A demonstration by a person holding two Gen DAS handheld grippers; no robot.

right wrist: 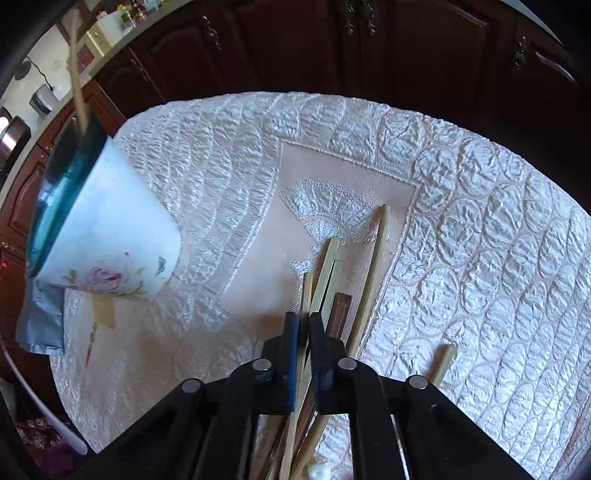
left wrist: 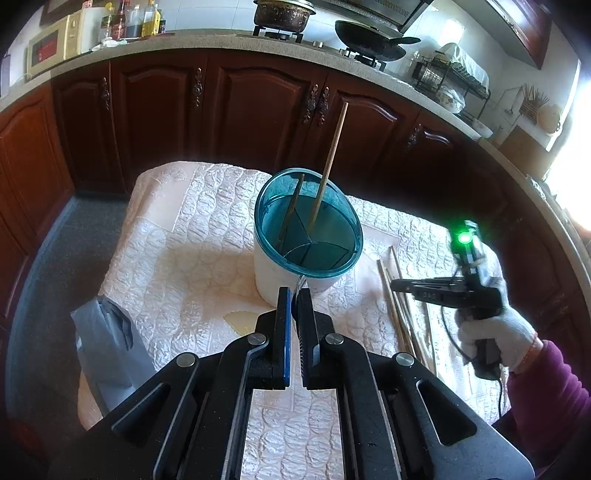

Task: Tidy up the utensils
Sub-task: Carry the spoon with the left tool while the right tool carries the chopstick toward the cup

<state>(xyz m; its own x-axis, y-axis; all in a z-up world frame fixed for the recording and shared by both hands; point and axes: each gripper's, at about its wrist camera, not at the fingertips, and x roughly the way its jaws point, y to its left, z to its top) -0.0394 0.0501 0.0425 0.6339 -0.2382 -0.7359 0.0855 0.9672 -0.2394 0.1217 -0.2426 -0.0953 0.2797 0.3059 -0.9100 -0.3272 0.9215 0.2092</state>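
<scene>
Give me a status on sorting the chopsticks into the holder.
Done: two chopsticks already stand in the teal-rimmed holder. In hand: the right gripper is down over the loose chopsticks on the cloth, jaws shut, apparently on one of them. The left gripper sits shut against the holder's near rim. Left: the rest of that pile, several sticks, has yet to go in.

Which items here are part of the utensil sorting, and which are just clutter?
Job:
- chopstick holder, blue-rimmed, two chopsticks standing inside
- loose chopsticks on the quilted cloth
- left gripper, shut
- right gripper, shut over the pile

Lying about:
- grey bag
- wok and pot on the stove
- microwave
</scene>
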